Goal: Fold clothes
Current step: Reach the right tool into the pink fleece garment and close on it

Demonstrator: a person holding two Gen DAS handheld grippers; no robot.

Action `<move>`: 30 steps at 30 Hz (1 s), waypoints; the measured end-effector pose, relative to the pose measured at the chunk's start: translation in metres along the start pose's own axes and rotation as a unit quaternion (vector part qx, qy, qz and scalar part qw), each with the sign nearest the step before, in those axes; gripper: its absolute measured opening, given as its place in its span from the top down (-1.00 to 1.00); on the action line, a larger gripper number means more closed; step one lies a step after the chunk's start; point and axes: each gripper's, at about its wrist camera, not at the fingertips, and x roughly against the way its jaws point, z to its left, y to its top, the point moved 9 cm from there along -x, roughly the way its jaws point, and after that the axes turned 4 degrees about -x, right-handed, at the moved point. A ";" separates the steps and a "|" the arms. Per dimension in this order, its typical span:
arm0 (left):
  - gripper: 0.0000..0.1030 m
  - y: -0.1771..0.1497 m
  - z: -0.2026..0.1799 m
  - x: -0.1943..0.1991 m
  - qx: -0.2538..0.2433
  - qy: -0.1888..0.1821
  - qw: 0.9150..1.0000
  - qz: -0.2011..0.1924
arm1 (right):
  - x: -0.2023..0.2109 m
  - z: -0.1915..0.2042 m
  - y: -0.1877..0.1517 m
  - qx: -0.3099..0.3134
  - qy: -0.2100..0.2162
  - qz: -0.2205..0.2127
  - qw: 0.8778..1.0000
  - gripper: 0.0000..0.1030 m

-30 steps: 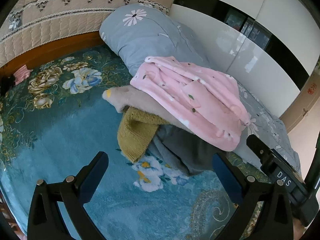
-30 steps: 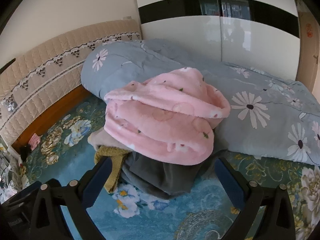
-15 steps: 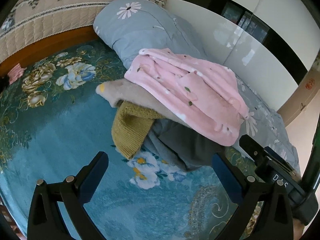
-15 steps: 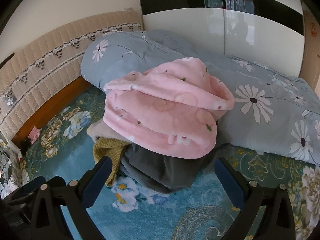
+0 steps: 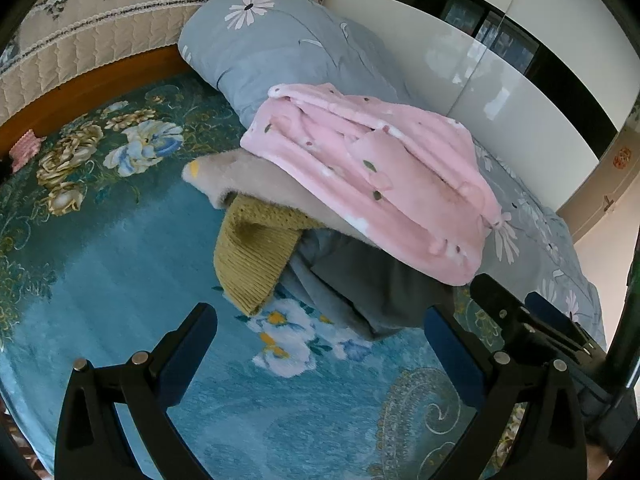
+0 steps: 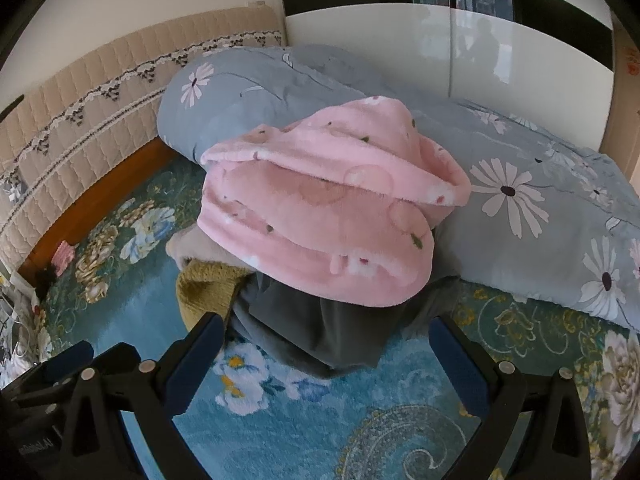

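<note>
A teal floral bedspread (image 5: pixel 120 264) is seen with a rolled grey daisy-print quilt (image 6: pixel 520 216) laid along its far side, and a heap of clothes is piled against that roll. The heap is topped by a pink fleece garment (image 5: pixel 372 176), its long axis slanting from upper left to lower right in the left view, over beige (image 5: pixel 248 176), mustard knit (image 5: pixel 256 256) and dark grey (image 6: pixel 320 328) pieces. The left gripper (image 5: pixel 320 356) and right gripper (image 6: pixel 326 360) are held spread wide, empty, just short of the heap.

A home bedroom: floral bedspread (image 5: pixel 120 248), padded headboard (image 6: pixel 80 92), rolled daisy-print duvet (image 6: pixel 540 220), glossy wardrobe (image 6: pixel 380 48)
</note>
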 end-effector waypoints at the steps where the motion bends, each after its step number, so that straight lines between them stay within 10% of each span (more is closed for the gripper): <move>1: -1.00 0.000 0.000 -0.001 -0.001 0.001 1.000 0.002 | -0.001 0.000 -0.001 0.000 0.000 0.002 1.000 -1.00; 15: -1.00 -0.010 0.008 -0.008 0.021 -0.005 1.000 0.017 | -0.018 -0.012 0.002 -0.053 0.032 0.025 0.998 -1.00; 19: -1.00 -0.017 0.026 -0.004 0.044 0.002 0.999 0.017 | -0.039 -0.044 0.024 -0.186 0.074 0.040 0.979 -1.00; 30: -1.00 -0.027 0.076 0.030 0.094 0.023 0.995 -0.018 | -0.099 -0.074 0.071 -0.274 0.079 0.074 0.956 -1.00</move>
